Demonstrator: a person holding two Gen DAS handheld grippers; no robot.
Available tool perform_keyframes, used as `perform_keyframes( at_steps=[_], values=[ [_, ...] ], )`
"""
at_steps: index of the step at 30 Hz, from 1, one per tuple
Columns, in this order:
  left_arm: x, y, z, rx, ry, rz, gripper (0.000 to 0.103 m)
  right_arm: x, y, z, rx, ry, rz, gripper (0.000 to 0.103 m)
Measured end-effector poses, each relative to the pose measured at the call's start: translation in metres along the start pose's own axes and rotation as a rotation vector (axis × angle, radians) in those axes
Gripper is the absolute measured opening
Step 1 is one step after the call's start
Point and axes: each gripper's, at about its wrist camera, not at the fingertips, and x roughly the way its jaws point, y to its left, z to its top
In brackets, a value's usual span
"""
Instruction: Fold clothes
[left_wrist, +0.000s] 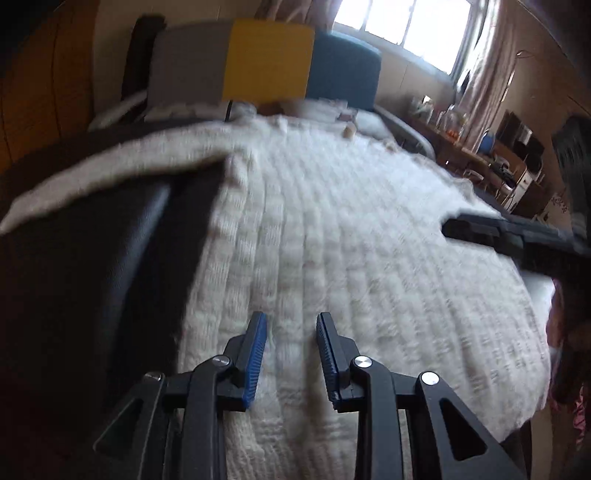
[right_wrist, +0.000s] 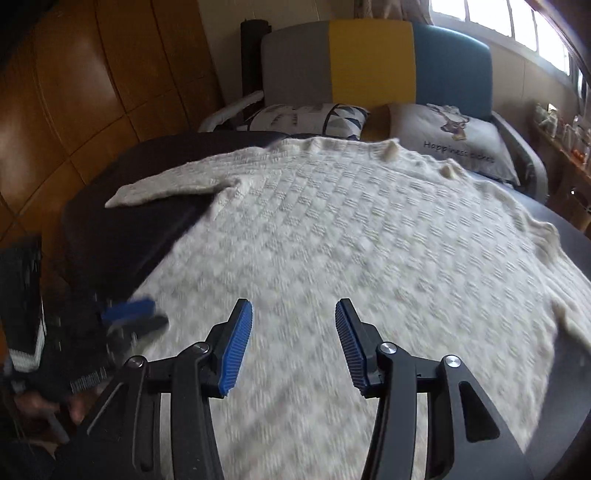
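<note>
The left gripper (left_wrist: 291, 354) hangs over the near part of a cream knitted sweater (left_wrist: 332, 229), its blue-padded jaws apart with nothing clamped between them; only knit shows through the gap. The right gripper (right_wrist: 293, 347) likewise has its jaws spread wide and empty above the same sweater (right_wrist: 332, 229).

The sweater lies flat across a dark round table (right_wrist: 122, 229), covering most of its top. One sleeve (right_wrist: 162, 188) stretches toward the table's far left edge, and the sweater's right side reaches the table's right edge.

In the right wrist view the left gripper (right_wrist: 133, 314) shows blurred at the table's near left edge.

Beyond the table's far edge stands a sofa (right_wrist: 373, 59) with grey, yellow and teal back panels, bearing two cushions (right_wrist: 450, 136).
</note>
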Motion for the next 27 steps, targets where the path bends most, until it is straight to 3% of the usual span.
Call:
perform_keyframes(
  at_steps=[3, 8, 10, 13, 16, 20, 21, 25, 27],
  values=[
    [-0.003, -0.002, -0.001, 0.017, -0.002, 0.0, 0.028, 0.044, 0.001, -0.011, -0.036, 0.123, -0.028, 0.051],
    [-0.024, 0.001, 0.031, 0.006, -0.095, -0.039, 0.028, 0.038, 0.002, -0.001, -0.044, 0.084, -0.016, 0.052],
    [-0.018, -0.002, 0.046, 0.022, -0.097, -0.047, 0.028, 0.033, 0.0, 0.012, -0.036, 0.044, -0.025, 0.052],
    [0.009, 0.001, 0.06, 0.002, -0.039, -0.049, 0.028, 0.037, -0.011, 0.026, -0.002, 0.015, -0.051, 0.052],
    [0.04, 0.003, 0.052, -0.008, 0.053, -0.011, 0.028, 0.053, -0.024, 0.031, 0.031, 0.032, -0.084, 0.052],
    [0.037, -0.002, 0.045, 0.038, 0.013, -0.019, 0.028, 0.069, -0.032, 0.017, 0.022, 0.059, -0.088, 0.053],
    [0.033, 0.001, 0.051, 0.019, 0.002, -0.05, 0.028, 0.067, -0.034, 0.018, 0.026, 0.063, -0.079, 0.053],
    [0.029, 0.002, 0.101, 0.023, -0.094, -0.086, 0.028, 0.049, -0.045, 0.033, 0.039, 0.011, -0.077, 0.053],
    [0.041, 0.001, 0.121, 0.036, -0.093, -0.077, 0.028, 0.04, -0.057, 0.043, 0.055, -0.024, -0.098, 0.053]
  ],
)
